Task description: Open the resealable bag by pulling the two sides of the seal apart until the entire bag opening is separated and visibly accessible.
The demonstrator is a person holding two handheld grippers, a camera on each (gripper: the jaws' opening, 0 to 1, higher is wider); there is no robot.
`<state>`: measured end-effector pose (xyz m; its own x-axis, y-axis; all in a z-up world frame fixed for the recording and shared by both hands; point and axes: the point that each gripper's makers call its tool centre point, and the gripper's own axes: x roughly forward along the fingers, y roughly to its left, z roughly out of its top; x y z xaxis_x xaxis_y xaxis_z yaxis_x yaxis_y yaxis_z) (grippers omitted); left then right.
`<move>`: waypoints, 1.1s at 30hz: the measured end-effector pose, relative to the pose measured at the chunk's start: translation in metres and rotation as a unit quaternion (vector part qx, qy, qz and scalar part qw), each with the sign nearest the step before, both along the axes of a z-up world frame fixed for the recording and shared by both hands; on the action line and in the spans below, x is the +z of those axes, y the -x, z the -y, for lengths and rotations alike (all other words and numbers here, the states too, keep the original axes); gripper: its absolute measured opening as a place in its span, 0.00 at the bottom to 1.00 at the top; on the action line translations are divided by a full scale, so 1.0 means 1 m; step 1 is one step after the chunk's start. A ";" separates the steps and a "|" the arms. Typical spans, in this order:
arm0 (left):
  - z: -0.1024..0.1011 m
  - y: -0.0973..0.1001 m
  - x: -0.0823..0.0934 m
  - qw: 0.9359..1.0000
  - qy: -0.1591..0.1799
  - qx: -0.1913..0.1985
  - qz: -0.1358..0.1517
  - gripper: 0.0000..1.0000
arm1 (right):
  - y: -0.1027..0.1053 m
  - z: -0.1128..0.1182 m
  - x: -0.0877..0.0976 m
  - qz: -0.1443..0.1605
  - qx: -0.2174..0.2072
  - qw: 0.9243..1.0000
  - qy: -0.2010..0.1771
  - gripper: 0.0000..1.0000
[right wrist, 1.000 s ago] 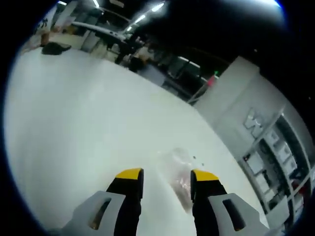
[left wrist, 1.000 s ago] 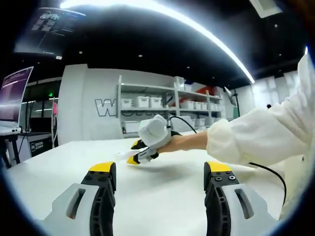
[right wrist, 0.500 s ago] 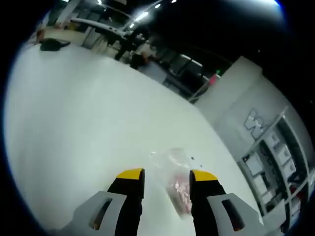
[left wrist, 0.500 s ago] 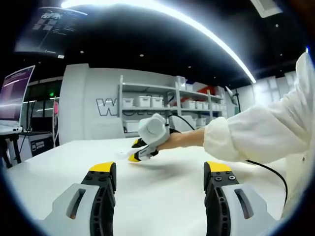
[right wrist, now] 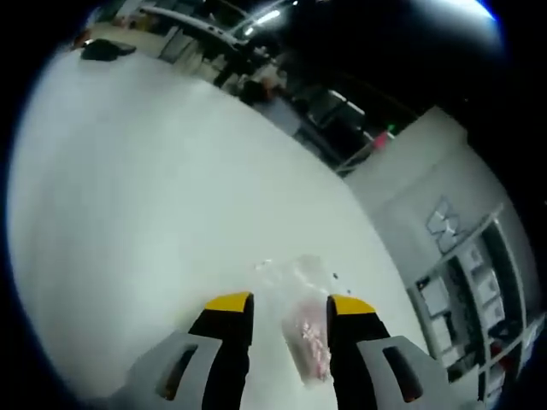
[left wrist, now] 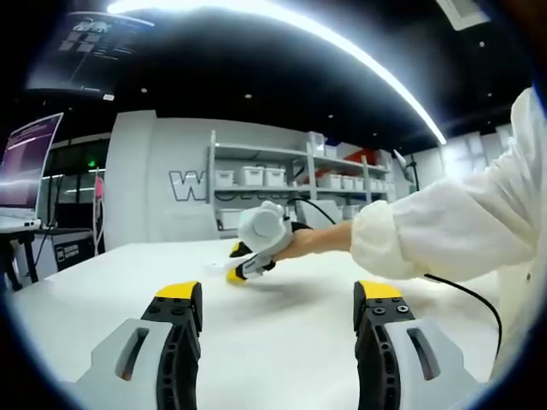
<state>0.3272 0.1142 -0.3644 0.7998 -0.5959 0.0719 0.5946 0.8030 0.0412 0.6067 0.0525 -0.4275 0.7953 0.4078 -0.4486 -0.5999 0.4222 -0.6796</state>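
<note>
**Bag between the right fingers, seal untouched: where the grip may fail**

In the right gripper view the right gripper [right wrist: 289, 303] has its 2 yellow-tipped fingers [right wrist: 229, 302] apart, with the resealable bag [right wrist: 301, 320] lying flat on the white counter [right wrist: 128, 196] in the gap between them and reaching a little beyond the tips; the bag is clear, with something pinkish inside; whether either finger touches it cannot be told. In the left gripper view the left gripper [left wrist: 278, 295] also has its fingers apart and holds nothing; the right gripper [left wrist: 252, 256] sits well ahead of them, low over the counter, carried by a hand from a white sleeve [left wrist: 436, 231].

Risks, as a judgement: the film is thin, slick and flat on the counter, so closing fingers could slide over it or push it away instead of pinching 1 lip; they could clamp both lips together, leaving the seal shut; the left gripper is far off, so a pull from 1 side alone would merely drag the bag; a pinch low on the body could crush the contents.

Writing: large letters on the far wall [left wrist: 184, 185] begin "W", the rest hidden behind the shelving; the purple screen and the bag carry nothing legible.
</note>
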 end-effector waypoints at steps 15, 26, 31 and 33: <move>-0.006 -0.002 -0.002 1.000 -0.004 0.004 -0.001 0.71 | -0.011 0.002 -0.005 -0.007 -0.009 1.000 -0.003 0.24; -0.006 -0.003 0.003 1.000 -0.006 0.004 0.008 0.69 | -0.021 0.006 -0.009 -0.048 -0.039 0.997 -0.048 0.17; -0.009 -0.005 0.002 1.000 -0.007 0.006 0.009 0.69 | -0.020 0.005 -0.012 -0.054 -0.041 0.997 -0.049 0.12; -0.009 -0.005 0.001 1.000 -0.008 0.006 0.007 0.69 | -0.020 0.005 -0.014 -0.052 -0.038 0.997 -0.038 0.11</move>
<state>0.3318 0.1233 -0.3638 0.8056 -0.5877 0.0746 0.5844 0.8091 0.0619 0.6270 0.0476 -0.4411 0.7756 0.3850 -0.5002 -0.6302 0.5171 -0.5792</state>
